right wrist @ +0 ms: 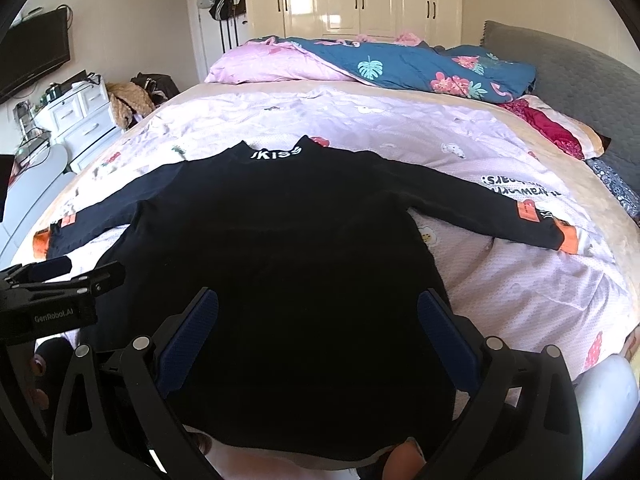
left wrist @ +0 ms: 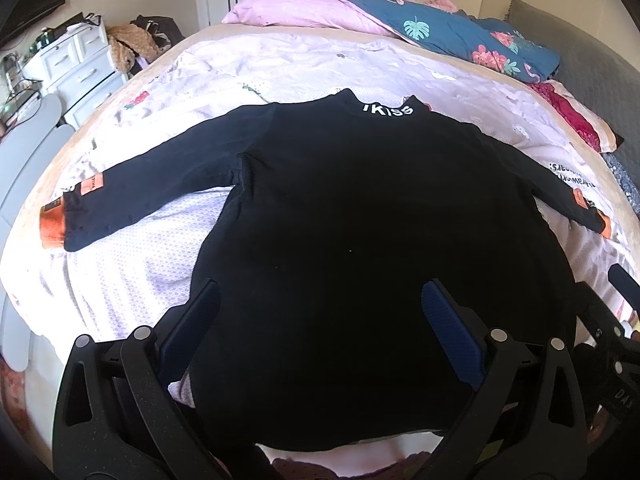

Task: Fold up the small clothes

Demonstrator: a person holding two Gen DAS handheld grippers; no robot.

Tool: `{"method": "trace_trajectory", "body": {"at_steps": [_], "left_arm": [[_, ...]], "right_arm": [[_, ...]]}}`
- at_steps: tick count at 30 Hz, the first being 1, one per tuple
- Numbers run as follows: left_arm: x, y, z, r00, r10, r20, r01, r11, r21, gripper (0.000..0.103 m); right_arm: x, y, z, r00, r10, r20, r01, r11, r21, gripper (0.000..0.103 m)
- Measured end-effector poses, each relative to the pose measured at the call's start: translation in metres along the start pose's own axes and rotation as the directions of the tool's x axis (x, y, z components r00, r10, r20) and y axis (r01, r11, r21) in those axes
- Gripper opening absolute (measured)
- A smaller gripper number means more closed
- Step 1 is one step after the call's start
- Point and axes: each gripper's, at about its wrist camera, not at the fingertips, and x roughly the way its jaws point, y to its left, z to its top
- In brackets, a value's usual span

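A small black long-sleeved top [left wrist: 360,220] [right wrist: 288,248] lies flat on the bed with both sleeves spread out. White letters mark its collar [left wrist: 387,109] and the cuffs are orange [left wrist: 52,226] [right wrist: 570,238]. My left gripper [left wrist: 320,308] hovers open over the lower left part of the top, blue pads wide apart, nothing between them. My right gripper [right wrist: 318,316] is open above the lower right part near the hem. In the right wrist view the left gripper [right wrist: 60,284] shows at the left edge.
The bed has a pale pink printed cover [left wrist: 132,256] [right wrist: 520,292]. A pink pillow [right wrist: 272,64] and a blue floral quilt [right wrist: 420,68] lie at the far side. A white drawer unit [right wrist: 80,116], a wall TV [right wrist: 32,56] and wardrobes [right wrist: 360,0] stand beyond.
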Motion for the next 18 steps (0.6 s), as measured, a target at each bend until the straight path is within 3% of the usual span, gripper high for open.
{"method": "trace_trajectory", "body": {"at_steps": [18], "left_arm": [[0.025, -0.050, 0.044, 1.000, -0.011, 0.001, 0.011, 0.999, 0.033, 0.094]], "right_arm": [[0.010, -0.051, 0.027, 0.995, -0.093, 0.019, 0.091, 0.992, 0.083, 0.099]]}}
